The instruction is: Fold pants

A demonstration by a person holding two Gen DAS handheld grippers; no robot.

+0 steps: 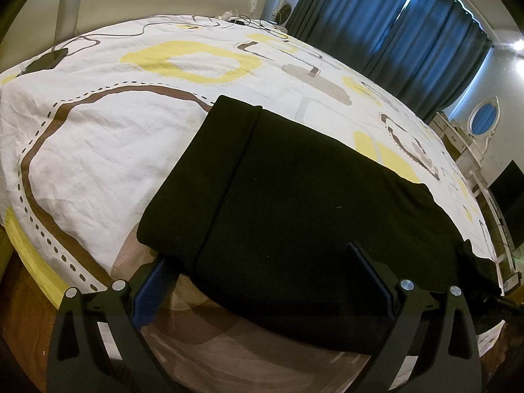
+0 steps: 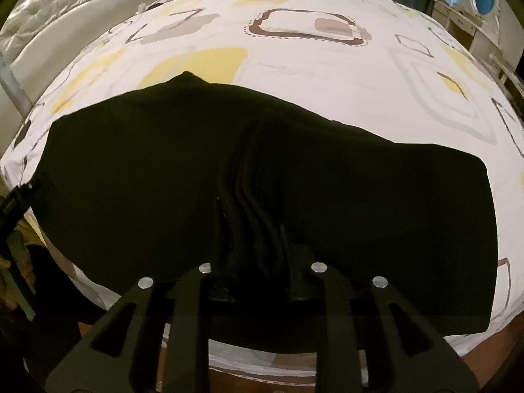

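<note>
Black pants (image 1: 294, 196) lie flat on a bed with a white, yellow and brown patterned sheet (image 1: 98, 137). In the left wrist view my left gripper (image 1: 262, 268) is open, its fingers (image 1: 154, 281) straddling the near edge of the pants, with one finger resting on the cloth. In the right wrist view the pants (image 2: 360, 203) spread wide across the bed. My right gripper (image 2: 255, 252) is shut on a bunched fold of the pants at the near edge, and the cloth puckers into ridges between the fingers.
Dark blue curtains (image 1: 393, 32) hang behind the bed. A white dresser with an oval mirror (image 1: 484, 121) stands at the right. Cables and small items (image 1: 249, 21) lie at the far end of the bed. A padded headboard (image 2: 49, 23) shows at the left.
</note>
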